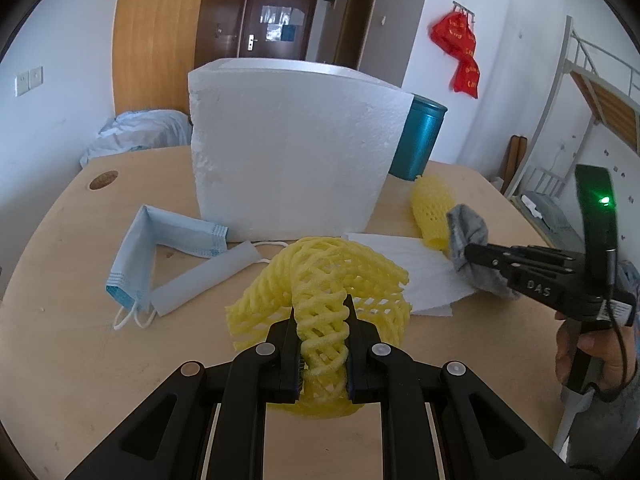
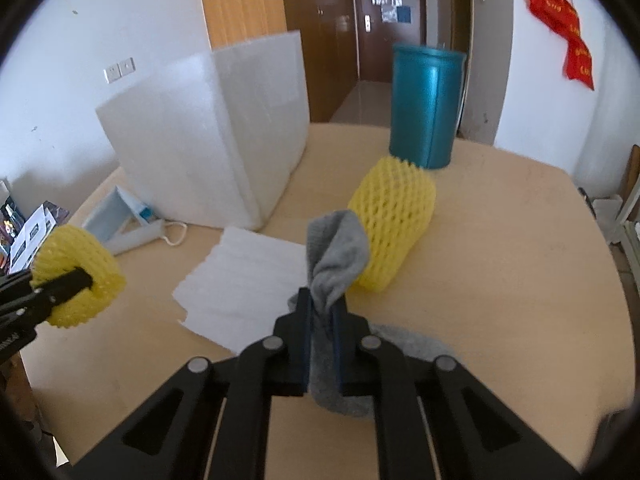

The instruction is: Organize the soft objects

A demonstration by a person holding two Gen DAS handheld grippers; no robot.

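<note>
We hold yellow foam net [image 1: 320,300] pinched in left gripper [image 1: 322,320], jaws narrow on its mesh, lifted above table [image 1: 60,340]. Right gripper [image 2: 320,312] clamps grey sock [image 2: 336,256], tail drooping under jaws. Ahead of both grippers: white foam box [image 1: 288,152], teal cylinder [image 2: 426,108]; box interior hidden, contents unknown. Beyond sock lies second foam net [image 2: 394,224]. Left of left gripper: blue face mask [image 1: 136,240]. White tissue sheet [image 2: 240,272] between grippers. We judge task barely begun: two items in grip, at least three loose.
</note>
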